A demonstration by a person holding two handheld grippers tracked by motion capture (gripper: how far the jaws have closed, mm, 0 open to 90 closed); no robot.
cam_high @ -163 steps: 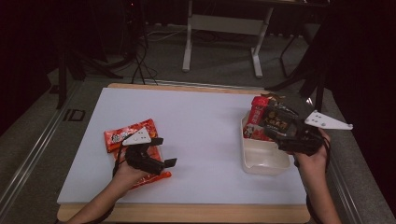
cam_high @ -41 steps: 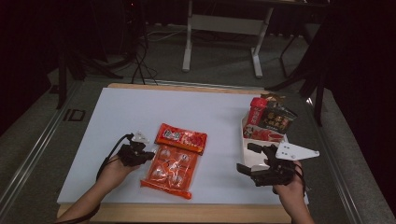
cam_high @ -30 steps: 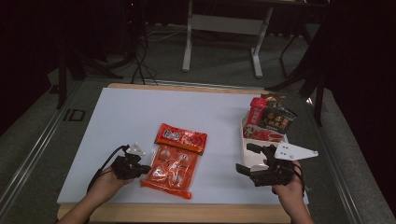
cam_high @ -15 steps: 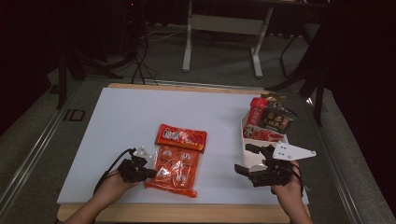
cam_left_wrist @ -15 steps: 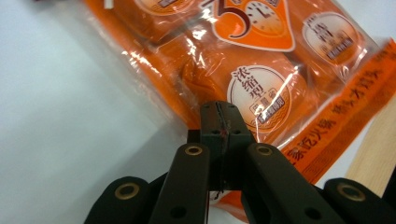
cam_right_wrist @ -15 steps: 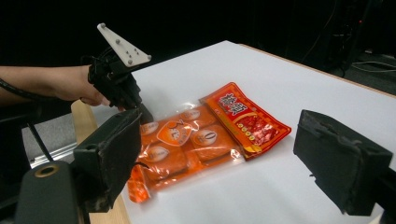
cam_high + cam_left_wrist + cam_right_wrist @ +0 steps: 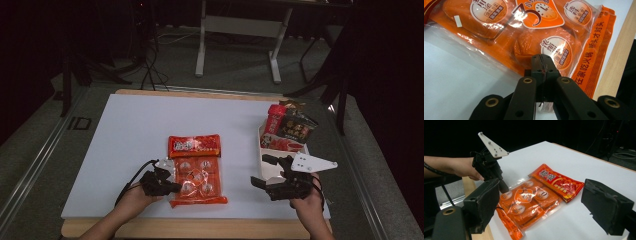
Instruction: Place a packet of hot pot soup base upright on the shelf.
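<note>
An orange packet of sealed food portions (image 7: 197, 167) lies flat near the front middle of the white table top. My left gripper (image 7: 172, 186) sits at the packet's left front edge with its jaws pressed together. In the left gripper view the packet (image 7: 499, 30) fills the background and the shut tips of my left gripper (image 7: 541, 66) rest against its clear plastic border; I cannot tell if they pinch any film. My right gripper (image 7: 260, 170) hovers to the right of the packet, open and holding nothing. The right gripper view has the packet (image 7: 531, 197) between the wide-apart jaws of my right gripper (image 7: 541, 202), with the left gripper (image 7: 501, 186) beyond.
A white tub (image 7: 260, 135) with several snack packets (image 7: 287, 127) stands at the table's right edge, just behind my right gripper. The wooden front edge of the table (image 7: 200, 227) is close to both hands. Bare white table top (image 7: 150, 125) stretches behind the packet.
My left gripper slid right until its shut tips met the packet's edge, and the packet shifted slightly right. The right gripper held still.
</note>
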